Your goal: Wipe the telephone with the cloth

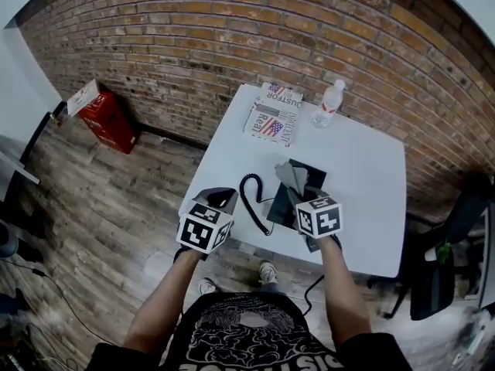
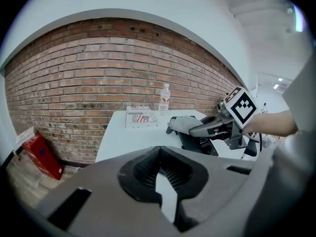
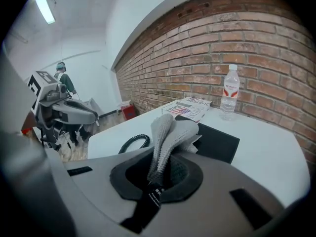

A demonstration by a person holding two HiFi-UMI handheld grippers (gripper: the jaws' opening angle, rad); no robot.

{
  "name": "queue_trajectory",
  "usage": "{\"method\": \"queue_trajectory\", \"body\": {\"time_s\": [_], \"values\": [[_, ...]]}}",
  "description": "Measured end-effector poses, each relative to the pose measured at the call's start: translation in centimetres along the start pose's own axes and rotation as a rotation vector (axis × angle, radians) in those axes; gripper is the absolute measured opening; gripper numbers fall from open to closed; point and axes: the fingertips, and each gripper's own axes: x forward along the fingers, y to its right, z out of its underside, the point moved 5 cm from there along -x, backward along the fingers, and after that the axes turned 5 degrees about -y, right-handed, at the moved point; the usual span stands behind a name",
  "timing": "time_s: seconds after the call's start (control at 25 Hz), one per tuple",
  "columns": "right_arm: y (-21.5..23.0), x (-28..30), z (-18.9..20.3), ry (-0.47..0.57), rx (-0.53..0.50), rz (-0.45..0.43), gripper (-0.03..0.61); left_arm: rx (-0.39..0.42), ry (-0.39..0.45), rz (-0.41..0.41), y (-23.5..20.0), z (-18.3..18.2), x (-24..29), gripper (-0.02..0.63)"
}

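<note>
A black telephone (image 1: 311, 181) lies on the white table (image 1: 363, 168), its coiled cord (image 1: 249, 197) trailing to the left. My right gripper (image 1: 296, 198) is shut on a grey cloth (image 1: 291, 176), which it holds over the phone's near part. In the right gripper view the cloth (image 3: 168, 132) stands bunched up out of the jaws (image 3: 160, 174), with the telephone (image 3: 217, 139) just behind. My left gripper (image 1: 219, 201) hangs off the table's left front corner. Its jaws (image 2: 159, 171) are together and hold nothing. It looks across at the telephone (image 2: 197, 144) and the cloth (image 2: 182, 124).
A folded newspaper (image 1: 274, 116) and a clear water bottle (image 1: 329, 104) sit at the table's far edge by the brick wall. A red box (image 1: 108, 120) stands on the wood floor at left. A dark office chair (image 1: 445, 261) is to the right.
</note>
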Motion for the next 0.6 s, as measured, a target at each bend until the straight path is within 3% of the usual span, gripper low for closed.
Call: {"method": "queue_trajectory", "body": {"time_s": [0.6], "values": [[-3.3,0.0,2.8,-0.044,0.069,0.057,0.011,0.032,0.009,0.085,-1.5,1.1,-1.0,0.006]]}}
